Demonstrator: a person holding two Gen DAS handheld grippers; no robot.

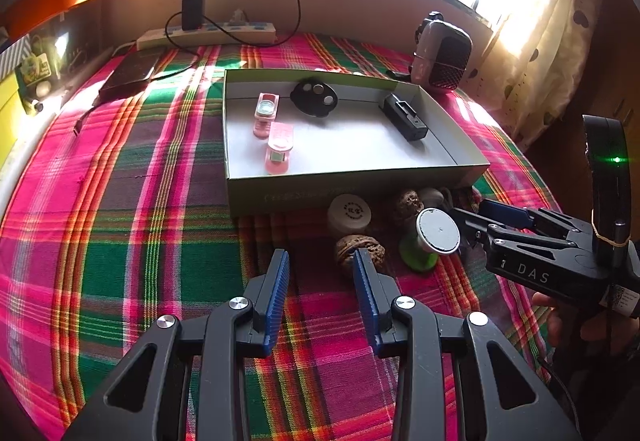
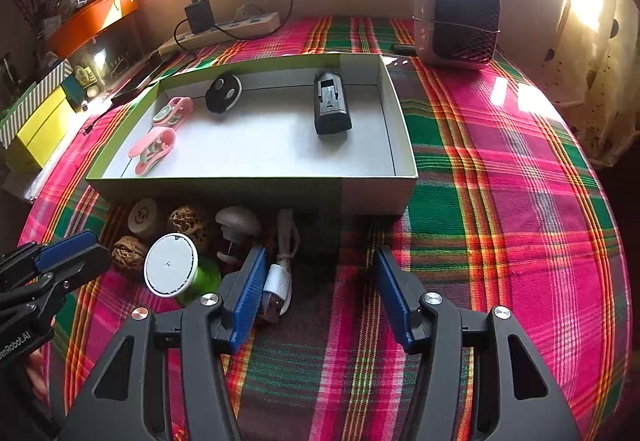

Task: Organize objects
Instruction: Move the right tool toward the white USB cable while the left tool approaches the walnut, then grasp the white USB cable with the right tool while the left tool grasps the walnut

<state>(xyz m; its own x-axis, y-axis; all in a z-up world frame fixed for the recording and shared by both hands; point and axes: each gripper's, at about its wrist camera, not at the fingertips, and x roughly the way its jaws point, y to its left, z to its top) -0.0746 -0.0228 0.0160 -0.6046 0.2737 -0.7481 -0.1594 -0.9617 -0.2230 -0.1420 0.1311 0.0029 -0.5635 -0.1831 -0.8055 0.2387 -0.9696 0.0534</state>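
A shallow cardboard box [image 1: 352, 183] [image 2: 256, 187] on the plaid cloth holds two pink clips [image 1: 266, 113] [image 2: 154, 145], a black oval piece [image 1: 314, 97] [image 2: 223, 92] and a black block [image 1: 405, 117] [image 2: 331, 109]. In front of it lie a round wooden lid [image 1: 349, 215] [image 2: 142, 216], two walnuts [image 1: 352, 247] [image 2: 128, 252], a green spool with a white cap [image 1: 436, 231] [image 2: 171, 270], a mushroom-shaped piece [image 2: 237, 222] and a white USB cable [image 2: 278, 281]. My left gripper [image 1: 322, 269] is open and empty beside a walnut. My right gripper [image 2: 320, 269] is open and empty, the cable beside its left finger.
A small heater [image 1: 442, 55] [image 2: 458, 15] stands at the back right. A power strip with a charger [image 1: 208, 33] [image 2: 224, 27] lies by the back wall. A dark flat device [image 1: 130, 75] lies at the left. Yellow boxes [image 2: 38, 125] stand at the far left.
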